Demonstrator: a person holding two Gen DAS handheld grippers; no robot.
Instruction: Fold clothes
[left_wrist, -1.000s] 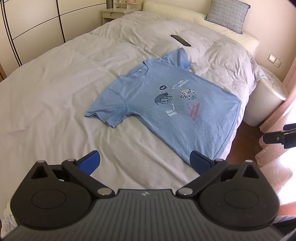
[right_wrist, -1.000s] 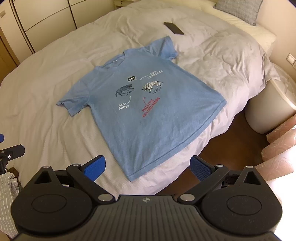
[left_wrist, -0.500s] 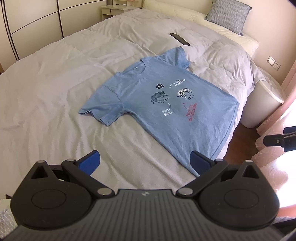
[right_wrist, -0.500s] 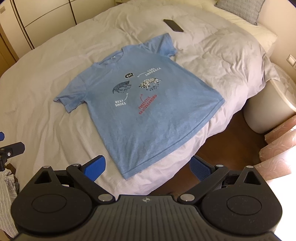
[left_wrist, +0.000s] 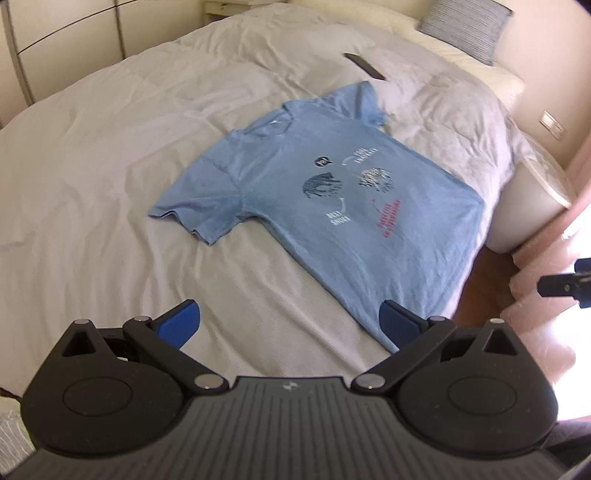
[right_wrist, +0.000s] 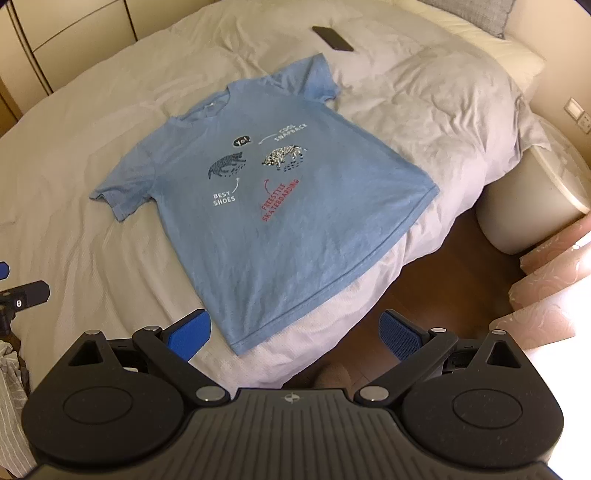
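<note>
A light blue T-shirt (left_wrist: 332, 206) (right_wrist: 266, 206) with printed shoes and lettering lies flat, front up, on the grey bed cover (left_wrist: 92, 166) (right_wrist: 74, 122), its hem near the bed's edge. My left gripper (left_wrist: 290, 321) hovers open above the cover, its right blue pad over the hem corner. Over the bed's near edge my right gripper (right_wrist: 295, 332) is open too, its left pad beside the hem corner and its right pad above the floor. Neither holds anything. Each gripper shows at the side of the other's view.
A dark phone (left_wrist: 364, 65) (right_wrist: 332, 38) lies on the cover beyond the shirt. A checked pillow (left_wrist: 461, 26) sits at the headboard. A round white stool (right_wrist: 535, 206) and pink curtain (right_wrist: 546, 280) stand right of the bed over brown floor (right_wrist: 443, 280). Wardrobe doors (right_wrist: 74, 33) line the left.
Both views have shifted slightly, so the shirt sits a little further left and lower in frame. The shirt has not moved and both grippers have stayed open.
</note>
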